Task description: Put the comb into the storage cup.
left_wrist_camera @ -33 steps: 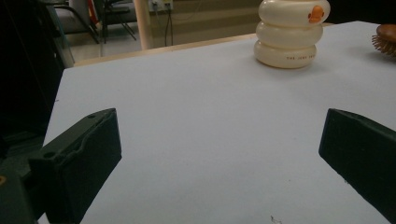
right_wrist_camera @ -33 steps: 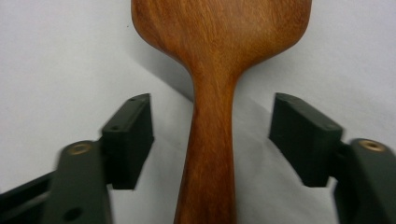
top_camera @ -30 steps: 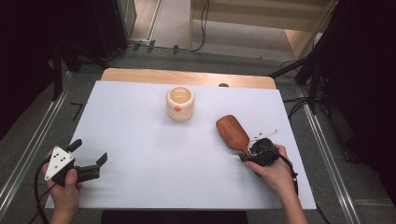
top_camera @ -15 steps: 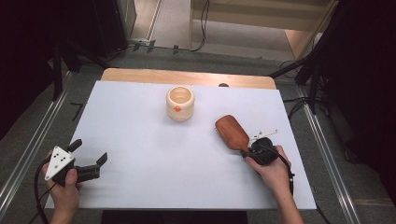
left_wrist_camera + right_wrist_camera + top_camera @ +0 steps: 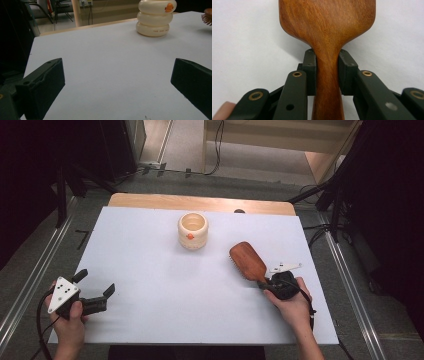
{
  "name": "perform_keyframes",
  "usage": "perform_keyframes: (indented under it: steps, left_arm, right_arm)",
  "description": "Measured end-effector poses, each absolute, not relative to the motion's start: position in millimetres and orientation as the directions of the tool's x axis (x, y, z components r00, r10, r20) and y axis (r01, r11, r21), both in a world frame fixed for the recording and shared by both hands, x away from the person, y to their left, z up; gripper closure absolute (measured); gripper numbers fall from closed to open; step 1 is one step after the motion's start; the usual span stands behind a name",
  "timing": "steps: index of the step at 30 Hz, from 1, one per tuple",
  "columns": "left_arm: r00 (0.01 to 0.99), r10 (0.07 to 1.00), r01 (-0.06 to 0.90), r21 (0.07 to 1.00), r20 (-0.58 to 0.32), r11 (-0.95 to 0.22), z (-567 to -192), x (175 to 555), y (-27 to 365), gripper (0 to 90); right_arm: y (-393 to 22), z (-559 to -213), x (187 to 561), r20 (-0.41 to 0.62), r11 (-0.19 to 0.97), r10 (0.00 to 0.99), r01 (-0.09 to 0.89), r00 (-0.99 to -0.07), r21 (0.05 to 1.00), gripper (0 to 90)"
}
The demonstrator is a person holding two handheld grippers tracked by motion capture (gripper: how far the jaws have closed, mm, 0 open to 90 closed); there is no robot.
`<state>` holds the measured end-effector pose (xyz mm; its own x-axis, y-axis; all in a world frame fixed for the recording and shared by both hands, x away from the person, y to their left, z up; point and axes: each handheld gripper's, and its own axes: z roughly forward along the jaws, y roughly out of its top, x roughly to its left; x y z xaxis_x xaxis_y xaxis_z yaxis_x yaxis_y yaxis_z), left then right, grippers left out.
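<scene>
On the white tabletop [image 5: 165,290], your right gripper [image 5: 327,72] has just closed its 2 jaws on the stiff, smooth brown wooden paddle hairbrush [image 5: 247,261] at its narrow handle neck; the left gripper [image 5: 95,292] idles open.

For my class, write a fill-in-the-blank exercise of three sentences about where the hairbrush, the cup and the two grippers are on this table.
1. The right gripper is shut on the wooden hairbrush at its ____.
2. The left gripper holds nothing; it stands ____.
3. The cream ringed cup bears a small mark whose colour is ____.

Missing words: handle; open; orange
</scene>
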<state>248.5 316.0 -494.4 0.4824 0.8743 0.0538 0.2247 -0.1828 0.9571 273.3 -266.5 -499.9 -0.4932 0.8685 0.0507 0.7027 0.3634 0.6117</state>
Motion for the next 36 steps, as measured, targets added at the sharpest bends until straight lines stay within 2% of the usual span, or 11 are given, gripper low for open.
perform_keyframes:
  steps: [10, 19, 36]
  left_arm:
    - [0.459, 0.886, 0.209, 0.961, 0.069, -0.183, -493, 247, 316, 0.0]
    - [0.488, 0.87, 0.228, 0.952, 0.071, -0.205, -487, 248, 312, 0.0]
    - [0.555, 0.827, 0.179, 0.959, 0.088, -0.222, -459, 243, 271, 0.0]
  right_arm:
    - [-264, -491, 267, 0.028, 0.358, 0.863, 0.652, -0.504, 0.669, 70.0]
    - [-262, -484, 263, 0.009, 0.357, 0.856, 0.604, -0.517, 0.713, 70.0]
    - [-253, -474, 256, -0.005, 0.342, 0.848, 0.539, -0.531, 0.77, 70.0]
